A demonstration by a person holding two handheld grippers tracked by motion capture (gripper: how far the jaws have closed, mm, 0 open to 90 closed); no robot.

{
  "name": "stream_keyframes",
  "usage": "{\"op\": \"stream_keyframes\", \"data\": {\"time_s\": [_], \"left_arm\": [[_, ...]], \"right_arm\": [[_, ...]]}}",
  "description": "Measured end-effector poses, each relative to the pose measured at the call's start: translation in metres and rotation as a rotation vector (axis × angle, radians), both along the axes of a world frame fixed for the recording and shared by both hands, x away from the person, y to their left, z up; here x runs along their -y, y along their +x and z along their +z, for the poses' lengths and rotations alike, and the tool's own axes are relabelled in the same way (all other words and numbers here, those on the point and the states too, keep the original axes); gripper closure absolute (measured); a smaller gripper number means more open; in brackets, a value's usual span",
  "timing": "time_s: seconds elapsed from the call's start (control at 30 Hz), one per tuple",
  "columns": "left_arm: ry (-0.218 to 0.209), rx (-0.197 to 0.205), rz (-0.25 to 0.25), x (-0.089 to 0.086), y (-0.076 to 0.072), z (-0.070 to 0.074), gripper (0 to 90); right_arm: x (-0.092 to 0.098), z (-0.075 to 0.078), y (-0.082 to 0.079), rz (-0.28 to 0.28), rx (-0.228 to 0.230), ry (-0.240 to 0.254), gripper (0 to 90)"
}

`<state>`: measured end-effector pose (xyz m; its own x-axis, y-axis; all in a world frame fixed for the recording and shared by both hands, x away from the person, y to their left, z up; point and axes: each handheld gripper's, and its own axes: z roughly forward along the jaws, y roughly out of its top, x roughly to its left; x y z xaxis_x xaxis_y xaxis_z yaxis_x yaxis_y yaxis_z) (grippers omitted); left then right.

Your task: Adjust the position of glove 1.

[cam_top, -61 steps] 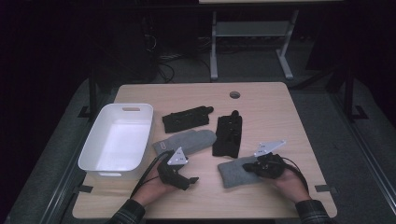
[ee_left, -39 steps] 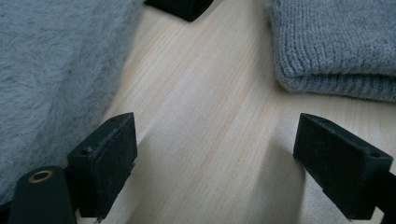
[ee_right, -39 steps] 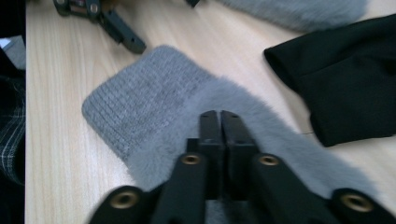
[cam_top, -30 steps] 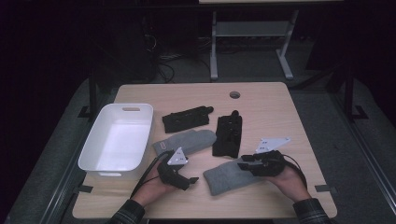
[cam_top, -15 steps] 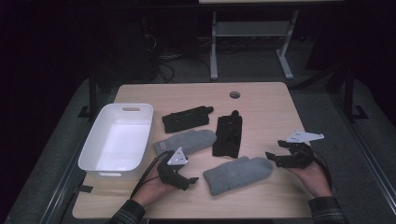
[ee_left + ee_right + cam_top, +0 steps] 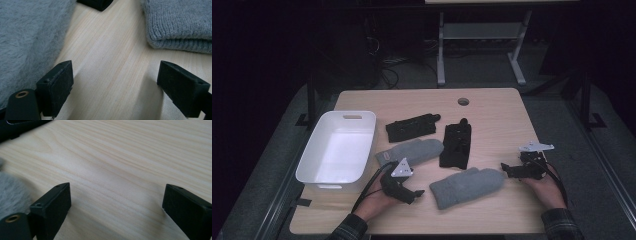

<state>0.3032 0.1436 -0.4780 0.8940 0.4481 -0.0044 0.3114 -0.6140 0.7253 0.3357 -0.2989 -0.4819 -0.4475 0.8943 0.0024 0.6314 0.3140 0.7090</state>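
Note:
Two grey mittens lie on the wooden table (image 6: pixel 497 115). The upper mitten (image 6: pixel 409 151) is fluffy and fills the left of the left gripper view (image 6: pixel 25 37). The lower mitten (image 6: pixel 467 186) lies flat in front, with its knitted cuff (image 6: pixel 180 22) ahead of my left gripper. My left gripper (image 6: pixel 416 192) (image 6: pixel 115 92) rests open on bare wood between the two mittens. My right gripper (image 6: pixel 508 170) (image 6: pixel 115 212) sits just right of the lower mitten's tip (image 6: pixel 10 192). Its jaws have just been opening and stand open, with nothing between them.
A white bin (image 6: pixel 307 172) stands at the table's left. Two black gloves (image 6: pixel 412 127) (image 6: pixel 456 145) lie behind the mittens. A round hole (image 6: pixel 463 101) is near the far edge. A metal stand's legs (image 6: pixel 517 70) are on the dark floor beyond.
My right gripper let go of the lower grey mitten, opened, and moved right and down to the table. The mitten now lies stretched out flat. The left gripper stayed put.

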Motion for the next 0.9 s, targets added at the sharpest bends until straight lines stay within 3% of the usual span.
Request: {"op": "stream_keyframes", "data": {"time_s": [0.2,0.33,0.43,0.63,0.73,0.9], "left_arm": [[0.026,-0.014,0.008,-0.001,-0.001,0.004,17.1],[0.028,0.008,0.015,-0.002,-0.002,0.013,24.2],[0.026,0.018,0.048,-0.001,-0.001,0.021,36.5],[0.041,0.011,0.119,0.001,0.008,0.039,74.9],[0.057,0.013,0.154,0.002,0.013,0.046,89.1],[0.059,0.038,0.203,0.003,0.027,0.058,89.3]], "right_arm": [[0.002,-0.002,0.001,-0.007,-0.01,0.026,6.7],[0.002,-0.002,0.001,-0.007,-0.01,0.026,6.7],[0.002,-0.002,0.001,-0.007,-0.009,0.026,6.7],[0.002,-0.002,0.001,-0.008,-0.009,0.026,6.7],[0.002,-0.002,0.001,-0.008,-0.009,0.026,6.7],[0.002,-0.002,0.001,-0.008,-0.009,0.026,6.7]]}}
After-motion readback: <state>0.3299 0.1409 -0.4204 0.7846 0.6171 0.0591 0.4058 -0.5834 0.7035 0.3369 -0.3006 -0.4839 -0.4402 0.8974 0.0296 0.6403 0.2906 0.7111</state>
